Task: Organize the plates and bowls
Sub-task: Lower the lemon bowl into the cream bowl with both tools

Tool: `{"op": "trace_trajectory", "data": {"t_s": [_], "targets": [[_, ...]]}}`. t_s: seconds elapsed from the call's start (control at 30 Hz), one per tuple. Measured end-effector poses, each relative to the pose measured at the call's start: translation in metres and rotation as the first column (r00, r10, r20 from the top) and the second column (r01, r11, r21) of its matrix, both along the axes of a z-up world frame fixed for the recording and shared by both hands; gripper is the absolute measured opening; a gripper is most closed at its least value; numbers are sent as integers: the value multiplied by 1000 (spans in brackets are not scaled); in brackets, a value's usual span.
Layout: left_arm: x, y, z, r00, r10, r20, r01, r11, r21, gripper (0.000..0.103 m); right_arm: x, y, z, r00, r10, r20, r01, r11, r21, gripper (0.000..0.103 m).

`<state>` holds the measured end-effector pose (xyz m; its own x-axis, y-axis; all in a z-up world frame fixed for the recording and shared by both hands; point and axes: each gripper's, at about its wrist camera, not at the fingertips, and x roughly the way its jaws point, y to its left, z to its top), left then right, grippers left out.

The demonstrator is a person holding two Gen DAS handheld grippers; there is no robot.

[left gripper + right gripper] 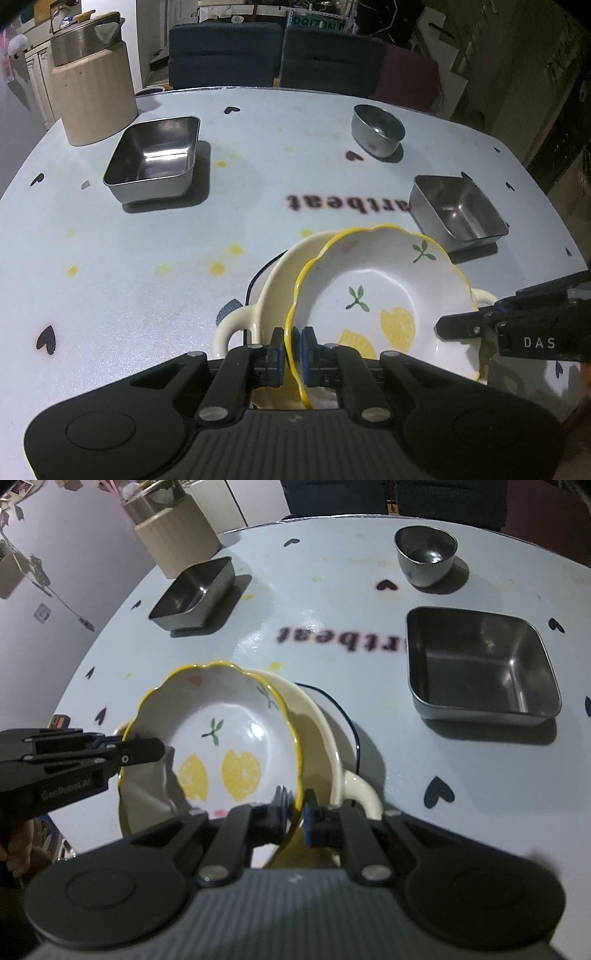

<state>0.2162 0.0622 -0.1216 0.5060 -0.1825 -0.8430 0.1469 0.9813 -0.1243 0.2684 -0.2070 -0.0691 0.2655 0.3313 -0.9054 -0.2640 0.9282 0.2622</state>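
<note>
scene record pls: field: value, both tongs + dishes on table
left tongs: shut on lemon bowl rim
right tongs: shut on opposite rim
lemon bowl: tilted, over cream handled dish
steel trays: large tray; small tray
steel bowl: upright, far side
canister: far left corner
table: heart-print cover

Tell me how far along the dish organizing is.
Partly stacked: a cream two-handled bowl already sits on a dark-rimmed plate. In hand: both the left gripper and right gripper clamp the lemon bowl's rim above it. Left: two steel trays and the steel bowl stand apart.
</note>
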Motion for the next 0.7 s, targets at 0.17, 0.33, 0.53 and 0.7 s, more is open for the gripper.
{"op": "trace_trajectory", "data": {"t_s": [0.17,0.33,0.53,0.7], "targets": [[2,0,-3,1000,-4,-5,4,1000,6,10,0,2,-1,1000,7,-5,-7,1000,-5,10],[3,-1,-5,1000,-13,-4,13,1000,10,10,2,3,-1,1000,0,-9,0,1000,-14,10],[4,-1,-5,1000,-25,-5,25,1000,15,11,3,4,-1,1000,-7,-12,7,1000,-18,10],[5,-1,-5,1000,-25,-17,26,1000,13,10,3,5,-1,1000,-16,-20,16,1000,-19,10]]}}
